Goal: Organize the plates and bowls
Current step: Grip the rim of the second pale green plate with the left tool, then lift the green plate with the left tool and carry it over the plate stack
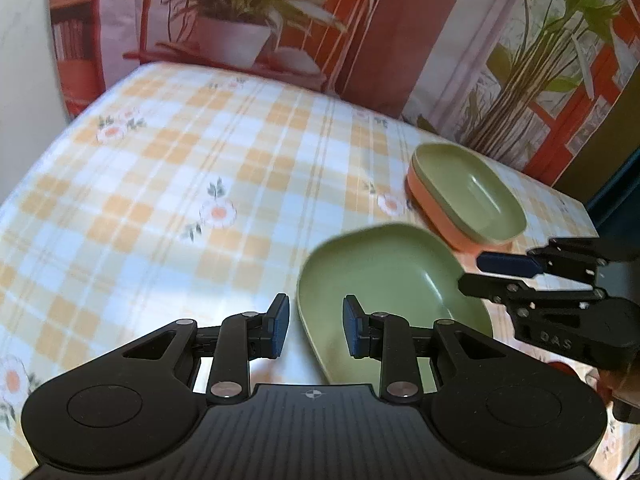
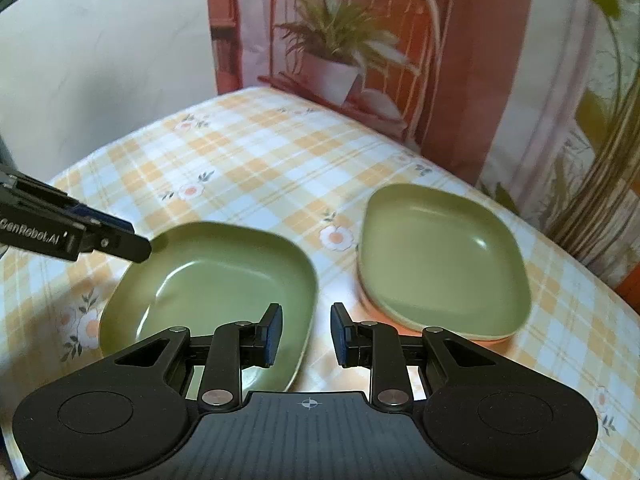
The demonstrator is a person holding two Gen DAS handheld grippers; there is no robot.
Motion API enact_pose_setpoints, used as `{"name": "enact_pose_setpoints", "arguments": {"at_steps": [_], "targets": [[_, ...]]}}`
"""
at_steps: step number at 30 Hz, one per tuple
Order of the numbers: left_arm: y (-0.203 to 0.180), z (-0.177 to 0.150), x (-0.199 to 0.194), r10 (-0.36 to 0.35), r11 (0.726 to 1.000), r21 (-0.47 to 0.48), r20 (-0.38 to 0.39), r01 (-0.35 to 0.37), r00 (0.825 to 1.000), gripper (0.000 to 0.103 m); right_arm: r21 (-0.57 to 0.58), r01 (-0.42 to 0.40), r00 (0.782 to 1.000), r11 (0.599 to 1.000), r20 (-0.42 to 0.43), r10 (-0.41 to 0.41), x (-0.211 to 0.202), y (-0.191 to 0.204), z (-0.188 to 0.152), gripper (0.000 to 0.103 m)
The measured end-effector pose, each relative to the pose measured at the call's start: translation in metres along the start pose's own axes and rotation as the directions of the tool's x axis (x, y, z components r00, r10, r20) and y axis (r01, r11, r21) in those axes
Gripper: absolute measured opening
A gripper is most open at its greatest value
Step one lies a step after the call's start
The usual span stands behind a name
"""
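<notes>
Left gripper (image 1: pixel 316 326): jaws apart with a clear gap, gripping nothing; near-left rim of the loose green plate (image 1: pixel 384 280) seen through the gap below, pads not pressing on it. Tool angled steeply down toward the worktop (image 1: pixel 160 168), over the plate's left edge.

Right gripper (image 2: pixel 306 334): jaws apart, likewise empty, hanging above the strip of cloth between the two plate groups; left pad over the loose green plate's (image 2: pixel 208 280) right rim, no contact visible. Tool pitched steeply down; seen in the left view entering from the right edge (image 1: pixel 508 272), fingers stacked one above the other, tips over the plate's far-right rim.

Loose green plate: flat on the checked floral tablecloth, near centre. Stack (image 2: pixel 440 260): a second green plate nested on an orange plate (image 1: pixel 436 216), farther right, apart from the loose plate.

Backdrop (image 1: pixel 248 20): printed potted plants behind the far edge.
</notes>
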State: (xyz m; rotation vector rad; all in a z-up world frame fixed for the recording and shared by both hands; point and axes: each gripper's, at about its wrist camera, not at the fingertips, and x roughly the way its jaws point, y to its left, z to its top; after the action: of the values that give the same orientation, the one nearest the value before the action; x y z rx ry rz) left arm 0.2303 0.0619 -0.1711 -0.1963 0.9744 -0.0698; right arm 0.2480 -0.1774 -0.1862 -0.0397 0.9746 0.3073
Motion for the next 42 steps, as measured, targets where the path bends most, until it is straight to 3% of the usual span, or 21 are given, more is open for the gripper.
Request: {"name": "enact_pose_setpoints", "arguments": {"at_steps": [12,19,30,42], "targets": [[0.002,-0.018,0.008,-0.042,0.998,-0.046,-0.043,0.04,0.998,0.03,0.016,-0.034,0.996,0.999,-0.077,0.035,0.012,-0.005,-0.004,0.022],[0.002,-0.022,0.009,-0.055,0.998,-0.038,-0.047,0.053,0.997,0.018,0.013,-0.042,0.993,0.999,-0.109,0.043,0.017,-0.003,-0.004,0.013],[-0.001,-0.012,-0.006,-0.045,0.999,-0.024,0.003,0.045,0.999,0.018,0.034,-0.051,0.996,0.998,-0.065,0.054,0.004,-0.008,0.002,0.012],[-0.022,0.014,-0.018,-0.089,0.995,0.055,0.06,0.086,0.994,0.018,0.079,-0.015,1.0,0.997,0.027,0.013,-0.027,-0.039,0.02,0.012]]}}
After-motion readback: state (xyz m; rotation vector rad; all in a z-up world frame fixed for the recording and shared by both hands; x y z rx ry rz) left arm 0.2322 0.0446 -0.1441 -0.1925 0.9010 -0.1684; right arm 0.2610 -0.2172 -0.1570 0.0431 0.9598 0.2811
